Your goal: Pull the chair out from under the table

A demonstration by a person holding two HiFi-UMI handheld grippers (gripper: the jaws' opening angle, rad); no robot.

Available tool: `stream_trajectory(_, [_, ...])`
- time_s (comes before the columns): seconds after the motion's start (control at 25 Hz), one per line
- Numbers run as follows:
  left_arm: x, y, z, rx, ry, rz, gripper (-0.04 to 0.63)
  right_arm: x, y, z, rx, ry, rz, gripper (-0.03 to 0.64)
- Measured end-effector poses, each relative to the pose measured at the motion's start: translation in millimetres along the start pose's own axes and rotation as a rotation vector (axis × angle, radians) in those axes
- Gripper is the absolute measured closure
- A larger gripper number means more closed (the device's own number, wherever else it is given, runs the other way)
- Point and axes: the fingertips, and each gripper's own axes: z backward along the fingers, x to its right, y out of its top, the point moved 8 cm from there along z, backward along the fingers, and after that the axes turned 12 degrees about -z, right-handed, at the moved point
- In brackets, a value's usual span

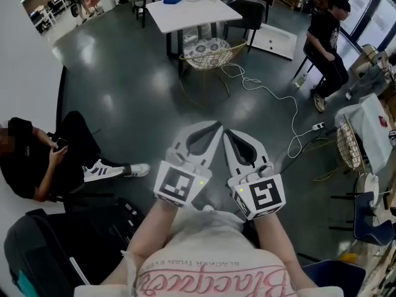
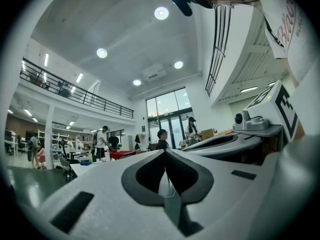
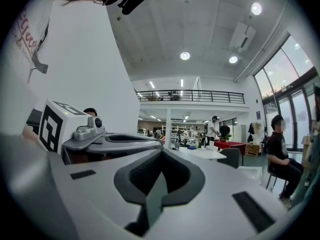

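We haven't begun: left tongs (image 1: 217, 127) and right tongs (image 1: 227, 133) are both closed, empty, well apart from the wicker chair (image 1: 208, 52) tucked at the white tabletop (image 1: 189, 14). Next we likely must approach it and open them.

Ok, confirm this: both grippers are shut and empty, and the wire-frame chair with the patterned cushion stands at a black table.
Wrong: the head view shows a white table, not black. The left gripper and right gripper are shut and empty, and the wire-frame chair with the patterned cushion stands at it.
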Motion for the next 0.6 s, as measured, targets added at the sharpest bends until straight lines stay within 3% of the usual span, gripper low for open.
stream_trajectory(0.32, [10,-10,0,-0.044,0.038,0.004,0.591,17,-13,3,-0.011,0.038,-0.07,0.612])
stream_trajectory(0.6, [-8,-19,-16,-0.052,0.062,0.03,0.591,30,-13,-19,-0.038,0.054,-0.083,0.612])
